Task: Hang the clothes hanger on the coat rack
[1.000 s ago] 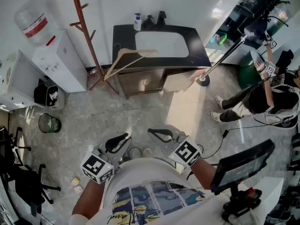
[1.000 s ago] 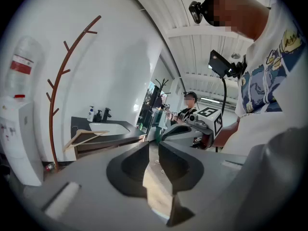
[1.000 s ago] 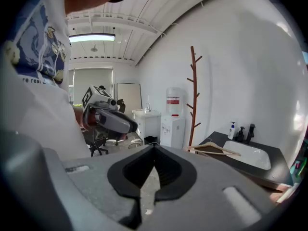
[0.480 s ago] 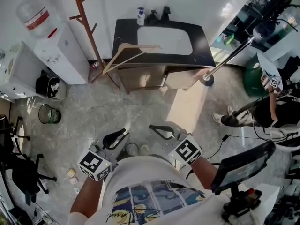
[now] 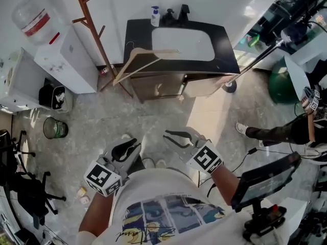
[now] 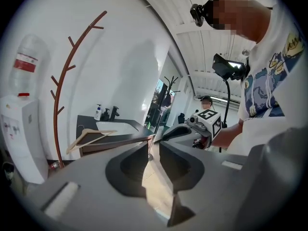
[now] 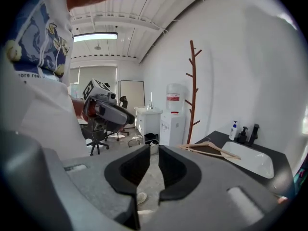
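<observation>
step: looks like the approach. Nothing's picked up yet, so the job has barely started.
left tongs [image 5: 134, 144]: spread a little, only floor showing in the gap, held low near the person's belly.
right tongs [image 5: 168, 136]: jaws are opening right now, narrow gap, nothing between them, just beside the left pair.
hanger [image 5: 156, 51]: wooden one, lying flat on the left end of the dark desk [image 5: 138, 34], next to the sink [image 5: 181, 42]. One arm pokes off the desk edge toward the coat rack.
hanger vs tongs: well apart, with a stretch of floor between them. It's ahead of both pairs, a bit nearer the left one's side.
coat rack [image 5: 88, 19]: brown branchy pole, standing just left of the desk, pegs free.
how I'd do it: open up wider before reaching, then pinch the arm sticking off the edge, which is easier than scraping it off the top.
after that: keep the hook end free and facing a peg.
</observation>
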The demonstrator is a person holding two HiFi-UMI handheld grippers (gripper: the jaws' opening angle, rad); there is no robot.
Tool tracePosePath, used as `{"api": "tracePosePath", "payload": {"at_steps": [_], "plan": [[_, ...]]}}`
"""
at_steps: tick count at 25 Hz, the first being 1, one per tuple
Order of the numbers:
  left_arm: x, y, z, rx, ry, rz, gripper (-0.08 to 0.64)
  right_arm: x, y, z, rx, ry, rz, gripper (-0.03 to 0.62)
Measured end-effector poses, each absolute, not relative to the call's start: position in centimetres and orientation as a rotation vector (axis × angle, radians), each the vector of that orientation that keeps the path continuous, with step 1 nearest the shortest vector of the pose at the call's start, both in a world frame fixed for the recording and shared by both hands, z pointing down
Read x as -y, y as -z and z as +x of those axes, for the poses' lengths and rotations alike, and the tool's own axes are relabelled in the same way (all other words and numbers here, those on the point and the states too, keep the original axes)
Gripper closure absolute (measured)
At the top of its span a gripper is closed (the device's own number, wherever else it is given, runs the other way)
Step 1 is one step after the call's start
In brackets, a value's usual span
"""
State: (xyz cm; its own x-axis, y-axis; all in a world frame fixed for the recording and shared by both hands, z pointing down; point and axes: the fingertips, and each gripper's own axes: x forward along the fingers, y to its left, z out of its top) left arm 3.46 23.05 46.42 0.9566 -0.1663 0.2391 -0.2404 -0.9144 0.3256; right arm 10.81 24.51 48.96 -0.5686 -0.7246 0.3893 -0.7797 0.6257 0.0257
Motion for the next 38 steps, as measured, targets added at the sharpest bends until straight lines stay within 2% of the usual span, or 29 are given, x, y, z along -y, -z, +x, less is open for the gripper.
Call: {"api": "tracePosePath", "payload": {"at_steps": [8,16,26,38], "plan": [[-13.6,-45.1,3.8,0.148,-0.275,2.769,0.483,-15.7,-48.7,10.5,2.397,-0.274,1.281,0.535],[-5.9,-46.4,0.5,0.063,-0.321,2.764,0.483,-5.7,-51.6,12.3,2.252,-0.249,1.338,0.528],[1.0,-45.9,1.0,0.16,-0.293,2.76,0.483,4.4,-57.1,22.2,2.093,-0.304,1.18,0.487],[8.3,-44.6,8.3,0.434,-0.266,2.718,0.483,14.6,-65.8,33.1,2.016,-0.35,0.826,0.462]]}}
